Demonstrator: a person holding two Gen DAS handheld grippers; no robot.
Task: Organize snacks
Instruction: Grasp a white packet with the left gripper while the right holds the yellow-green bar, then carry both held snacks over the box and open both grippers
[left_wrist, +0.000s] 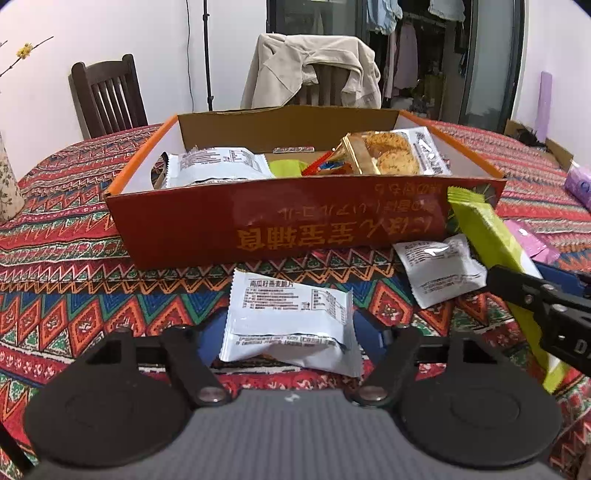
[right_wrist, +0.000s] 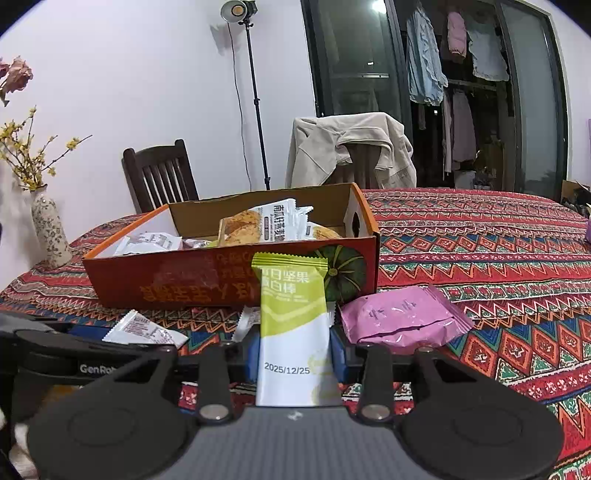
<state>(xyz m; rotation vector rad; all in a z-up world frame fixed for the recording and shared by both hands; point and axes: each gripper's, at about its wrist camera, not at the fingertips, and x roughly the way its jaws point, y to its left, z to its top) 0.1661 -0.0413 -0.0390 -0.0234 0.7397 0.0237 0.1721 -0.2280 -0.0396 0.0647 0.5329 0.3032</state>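
On the patterned surface (left_wrist: 66, 236), the left tongs (left_wrist: 291, 332) stand spread around a white oat-crisp packet (left_wrist: 291, 321), whether the pads touch it I cannot tell. Behind it stands the orange cardboard box (left_wrist: 295, 221) with snacks inside. Further right, the right tongs (right_wrist: 295, 350) are pinching a green nut bar (right_wrist: 291, 321), just beside a pink packet (right_wrist: 399, 317).

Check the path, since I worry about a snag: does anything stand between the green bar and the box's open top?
Only the box's near wall. The green bar, in the right gripper, must clear it; nothing else blocks.
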